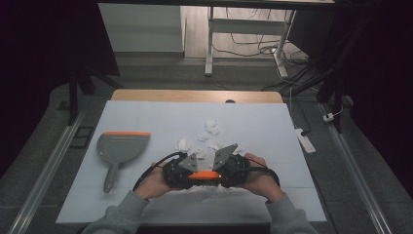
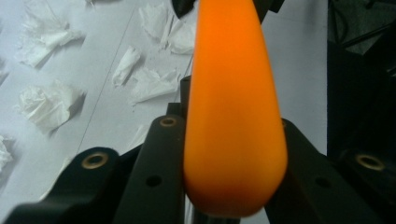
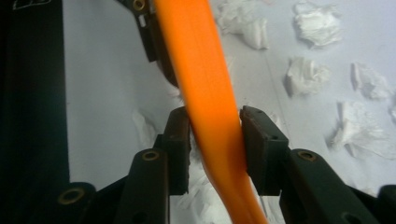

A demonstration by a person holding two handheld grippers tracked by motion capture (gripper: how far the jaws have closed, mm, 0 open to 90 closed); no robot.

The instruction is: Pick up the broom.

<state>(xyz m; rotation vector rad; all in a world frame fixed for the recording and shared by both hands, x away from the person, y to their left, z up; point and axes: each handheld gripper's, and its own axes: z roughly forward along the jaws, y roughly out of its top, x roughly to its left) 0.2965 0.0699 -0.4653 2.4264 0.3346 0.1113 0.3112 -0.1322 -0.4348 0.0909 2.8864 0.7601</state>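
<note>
An orange handle [image 1: 204, 174] lies level just above the white table sheet [image 1: 156, 114], held between both hands near the front edge. My left gripper [image 1: 194, 174] is shut on its thick rounded end [image 2: 233, 93], with the black jaws pressed against both sides. My right gripper [image 1: 217, 174] faces it from the other side and is shut on the slimmer part of the handle [image 3: 201, 70], its pads against both flanks. Something white shows under the handle [image 1: 210, 190]; I cannot tell whether it is bristles or paper.
A grey dustpan [image 1: 122, 146] with an orange lip lies at the left of the sheet. Several crumpled white paper scraps [image 1: 210, 127] are strewn just beyond the grippers. A white power strip [image 1: 305, 139] lies off the table's right edge.
</note>
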